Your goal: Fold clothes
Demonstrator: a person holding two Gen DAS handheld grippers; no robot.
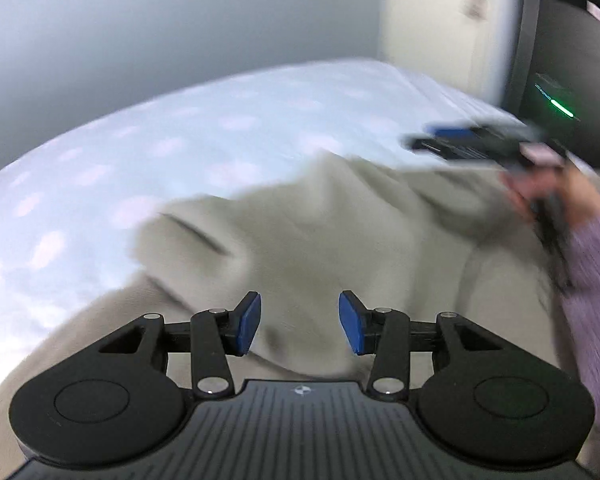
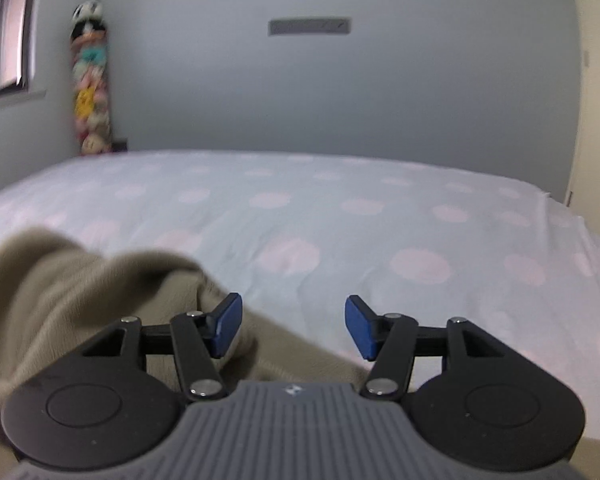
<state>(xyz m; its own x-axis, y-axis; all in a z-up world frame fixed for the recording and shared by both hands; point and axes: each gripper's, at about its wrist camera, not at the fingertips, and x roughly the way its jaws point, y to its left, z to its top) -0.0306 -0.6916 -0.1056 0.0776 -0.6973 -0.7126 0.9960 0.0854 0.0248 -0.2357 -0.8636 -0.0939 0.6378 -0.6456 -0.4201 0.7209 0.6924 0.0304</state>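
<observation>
Premises: a home bedroom. A bed (image 2: 340, 216) with a pink-dotted sheet fills the room. Stacked soft toys (image 2: 91, 80) stand in the corner behind it, beside a curtained window (image 2: 4, 28).

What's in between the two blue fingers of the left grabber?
Only the beige garment, lying rumpled beyond the open left gripper on the dotted bedsheet. Nothing is pinched. The left wrist view shows it.

Soft matt khaki cloth garment (image 1: 308, 240) lies on a smooth cotton-like dotted bedsheet (image 2: 340, 220); matt black plastic gripper (image 1: 300, 324)
</observation>
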